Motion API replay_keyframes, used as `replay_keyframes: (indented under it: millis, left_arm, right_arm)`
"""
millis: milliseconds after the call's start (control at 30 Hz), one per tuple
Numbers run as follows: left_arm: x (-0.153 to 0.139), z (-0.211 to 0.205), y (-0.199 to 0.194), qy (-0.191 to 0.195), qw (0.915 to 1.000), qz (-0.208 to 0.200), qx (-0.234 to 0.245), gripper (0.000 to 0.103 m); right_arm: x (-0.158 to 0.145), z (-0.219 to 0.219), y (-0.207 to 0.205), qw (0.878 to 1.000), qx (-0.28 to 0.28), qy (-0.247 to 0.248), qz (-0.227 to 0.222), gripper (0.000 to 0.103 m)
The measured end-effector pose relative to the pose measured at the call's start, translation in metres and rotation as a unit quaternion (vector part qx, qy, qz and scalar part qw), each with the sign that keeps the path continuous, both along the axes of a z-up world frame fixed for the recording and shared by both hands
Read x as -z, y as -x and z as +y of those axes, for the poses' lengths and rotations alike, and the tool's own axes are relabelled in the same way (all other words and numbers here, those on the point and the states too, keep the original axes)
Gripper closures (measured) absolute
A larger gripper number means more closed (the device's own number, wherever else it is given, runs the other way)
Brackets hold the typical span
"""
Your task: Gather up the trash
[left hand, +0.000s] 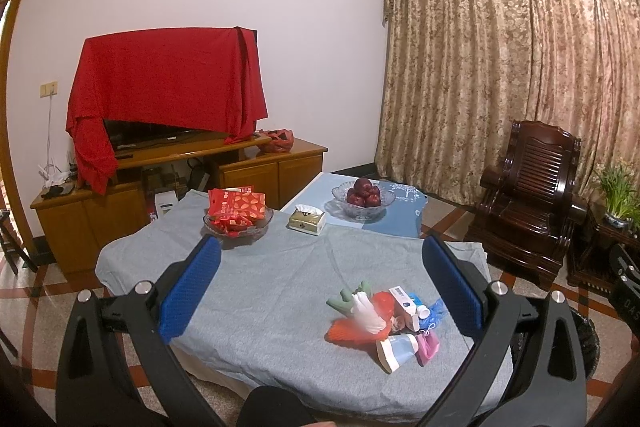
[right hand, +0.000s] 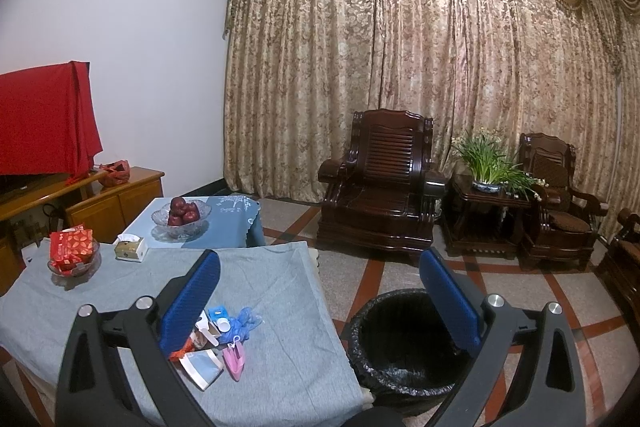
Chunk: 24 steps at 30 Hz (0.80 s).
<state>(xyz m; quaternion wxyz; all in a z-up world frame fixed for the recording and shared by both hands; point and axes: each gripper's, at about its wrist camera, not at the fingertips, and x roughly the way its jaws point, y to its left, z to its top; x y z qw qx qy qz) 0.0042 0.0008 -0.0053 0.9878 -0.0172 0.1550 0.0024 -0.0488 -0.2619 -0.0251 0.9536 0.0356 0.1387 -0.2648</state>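
Observation:
A pile of trash (left hand: 384,319) lies on the grey-clothed table (left hand: 272,291): orange netting, a white glove, a green piece, a small white box, blue plastic, a pink piece and a paper cup. The pile also shows in the right wrist view (right hand: 222,339), partly behind the left finger. A bin with a black liner (right hand: 404,339) stands on the floor right of the table. My left gripper (left hand: 320,287) is open and empty above the table, the pile between its fingers. My right gripper (right hand: 320,299) is open and empty above the table edge and the bin.
A glass bowl of red packets (left hand: 238,215), a tissue box (left hand: 307,219) and a glass bowl of apples (left hand: 363,199) stand at the table's far side. A wooden TV cabinet (left hand: 180,187) is at the left. Dark wooden armchairs (right hand: 384,183) and a plant (right hand: 486,163) stand by the curtain.

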Motion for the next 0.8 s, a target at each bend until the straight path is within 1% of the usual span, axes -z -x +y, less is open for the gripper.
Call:
replay_keyframes:
  millis: [67, 133, 800]
  left_arm:
    - [0.0000, 0.0000, 0.0001, 0.000, 1.0000, 0.000, -0.001, 0.005]
    - [0.0060, -0.0015, -0.0037, -0.001, 1.0000, 0.000, -0.001, 0.005]
    - [0.0058, -0.0041, -0.0017, 0.000, 1.0000, 0.003, -0.001, 0.005]
  right_arm:
    - [-0.0002, -0.0004, 0.0000, 1.000, -0.001, -0.001, 0.001, 0.006]
    - [-0.0004, -0.0004, 0.0003, 1.000, 0.000, 0.000, 0.000, 0.006]
    - [0.0005, -0.0062, 0.0016, 1.000, -0.001, 0.002, 0.001, 0.006]
